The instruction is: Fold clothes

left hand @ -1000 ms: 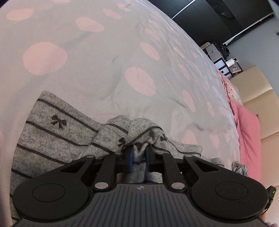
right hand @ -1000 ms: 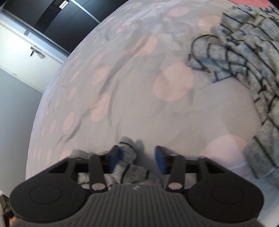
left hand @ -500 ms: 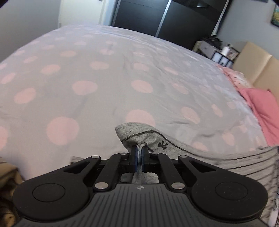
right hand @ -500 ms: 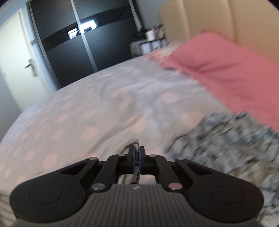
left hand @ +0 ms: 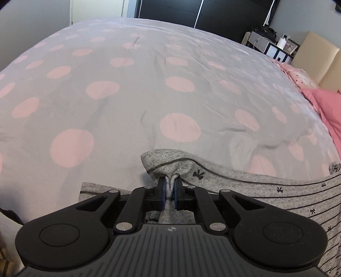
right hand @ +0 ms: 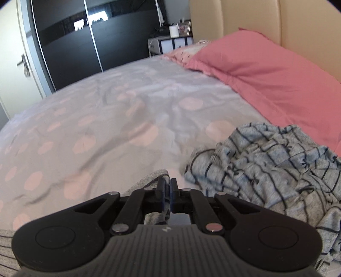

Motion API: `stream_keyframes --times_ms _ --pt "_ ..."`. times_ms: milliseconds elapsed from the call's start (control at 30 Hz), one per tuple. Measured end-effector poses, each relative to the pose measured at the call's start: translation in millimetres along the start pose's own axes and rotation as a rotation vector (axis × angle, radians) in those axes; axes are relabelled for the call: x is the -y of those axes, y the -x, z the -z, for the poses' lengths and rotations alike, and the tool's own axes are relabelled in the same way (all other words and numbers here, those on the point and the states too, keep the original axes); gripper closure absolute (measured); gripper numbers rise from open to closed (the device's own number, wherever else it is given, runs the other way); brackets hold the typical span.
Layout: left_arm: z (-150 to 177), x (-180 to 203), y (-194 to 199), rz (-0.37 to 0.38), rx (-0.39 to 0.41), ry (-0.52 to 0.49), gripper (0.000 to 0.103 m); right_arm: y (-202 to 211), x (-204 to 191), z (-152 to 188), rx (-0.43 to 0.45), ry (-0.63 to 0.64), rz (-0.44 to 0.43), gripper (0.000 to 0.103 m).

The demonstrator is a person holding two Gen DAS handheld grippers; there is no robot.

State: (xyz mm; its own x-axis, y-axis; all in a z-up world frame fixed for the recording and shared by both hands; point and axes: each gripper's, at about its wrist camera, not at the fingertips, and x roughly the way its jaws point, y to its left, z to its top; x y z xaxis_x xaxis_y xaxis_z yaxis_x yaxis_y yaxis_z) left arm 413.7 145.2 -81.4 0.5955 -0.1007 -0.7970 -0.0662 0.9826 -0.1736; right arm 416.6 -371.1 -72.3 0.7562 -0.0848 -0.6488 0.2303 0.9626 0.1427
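Observation:
A grey garment with thin dark stripes and small black bows (left hand: 245, 183) is lifted over the bed. My left gripper (left hand: 169, 185) is shut on a bunched corner of it, and the cloth stretches off to the right. My right gripper (right hand: 167, 187) is shut on another edge of the same grey garment (right hand: 149, 179), which hangs down to the left. A second grey striped garment (right hand: 270, 168) lies crumpled on the bed to the right of my right gripper.
The bed has a light grey cover with pink dots (left hand: 127, 106). Pink pillows (right hand: 266, 72) lie against a beige headboard (right hand: 266, 19). A dark wardrobe (right hand: 96, 36) and a small bedside shelf unit (right hand: 170, 42) stand beyond the bed.
Both grippers closed on the grey bow garment and lifted it off the bed. The views swung from looking down at the cover to looking across the room.

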Motion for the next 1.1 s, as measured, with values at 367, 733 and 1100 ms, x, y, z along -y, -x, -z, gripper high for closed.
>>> stream_keyframes --times_ms 367,733,1100 --pt "-12.1 -16.0 36.8 -0.119 0.080 0.014 0.061 14.6 17.3 -2.5 0.010 -0.031 0.091 0.059" --pt "4.5 -24.9 29.2 -0.134 -0.085 -0.047 0.074 36.8 17.6 -5.4 0.024 0.025 0.055 0.054" --pt "24.8 -10.5 30.5 -0.065 -0.205 -0.174 0.075 46.7 10.1 -3.0 0.013 0.048 0.038 0.053"
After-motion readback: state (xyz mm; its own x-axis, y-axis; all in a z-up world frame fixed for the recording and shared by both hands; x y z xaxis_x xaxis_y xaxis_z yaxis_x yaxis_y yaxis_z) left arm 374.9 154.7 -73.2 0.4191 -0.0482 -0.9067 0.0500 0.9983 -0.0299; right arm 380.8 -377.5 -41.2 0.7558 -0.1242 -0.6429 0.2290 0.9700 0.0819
